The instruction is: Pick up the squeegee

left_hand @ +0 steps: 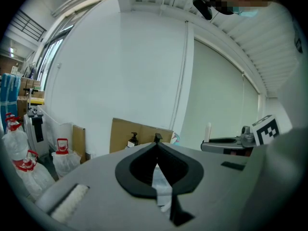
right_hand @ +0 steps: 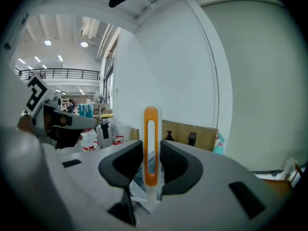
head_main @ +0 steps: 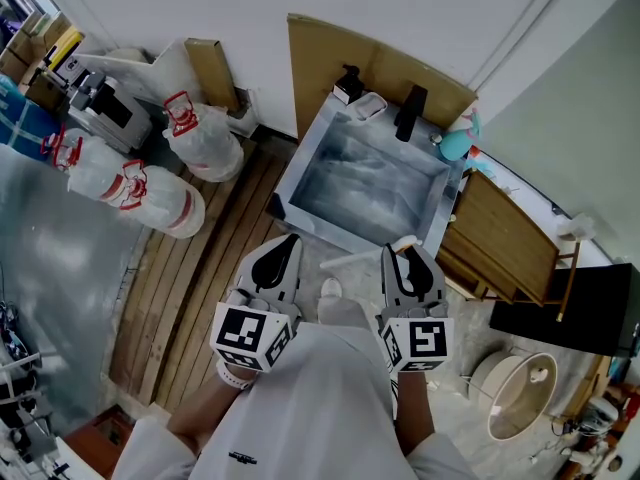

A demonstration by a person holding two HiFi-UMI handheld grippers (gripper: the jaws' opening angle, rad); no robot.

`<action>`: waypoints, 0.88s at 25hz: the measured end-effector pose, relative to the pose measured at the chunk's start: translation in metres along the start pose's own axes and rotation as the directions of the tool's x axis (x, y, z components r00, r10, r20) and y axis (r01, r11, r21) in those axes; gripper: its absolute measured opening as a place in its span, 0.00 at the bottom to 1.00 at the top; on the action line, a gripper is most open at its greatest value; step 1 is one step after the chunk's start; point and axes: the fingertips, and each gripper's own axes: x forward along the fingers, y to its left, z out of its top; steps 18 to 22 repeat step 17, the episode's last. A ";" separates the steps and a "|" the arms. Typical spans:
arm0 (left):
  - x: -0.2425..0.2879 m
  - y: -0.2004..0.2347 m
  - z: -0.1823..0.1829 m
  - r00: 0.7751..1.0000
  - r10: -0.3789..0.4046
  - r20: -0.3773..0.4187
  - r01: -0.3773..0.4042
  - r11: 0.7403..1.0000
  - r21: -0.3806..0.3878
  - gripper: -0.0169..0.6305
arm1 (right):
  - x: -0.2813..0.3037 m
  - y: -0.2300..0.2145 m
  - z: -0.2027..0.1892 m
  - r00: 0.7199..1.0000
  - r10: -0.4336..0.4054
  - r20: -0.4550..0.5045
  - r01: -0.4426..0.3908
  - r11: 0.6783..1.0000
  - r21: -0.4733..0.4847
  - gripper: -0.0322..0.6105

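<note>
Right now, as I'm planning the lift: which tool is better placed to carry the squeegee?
Right. The right tool is closed on the squeegee, gripping its orange handle and holding it upright. The left tool has its jaws together with nothing between them.

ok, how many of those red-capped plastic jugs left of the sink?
3. Upright jug nearest the sink; second jug lying in front of it; third jug lying further left. More may be hidden behind them.
</note>
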 end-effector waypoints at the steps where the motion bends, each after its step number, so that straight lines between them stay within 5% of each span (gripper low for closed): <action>1: 0.000 0.000 0.001 1.000 0.000 0.001 0.000 1.000 0.000 0.03 | 0.000 -0.001 0.000 1.000 -0.001 0.000 0.001 1.000 -0.002 0.21; 22: 0.006 0.003 0.005 1.000 0.000 0.002 0.000 1.000 0.007 0.03 | 0.008 -0.005 0.002 1.000 -0.004 0.000 0.004 1.000 0.000 0.21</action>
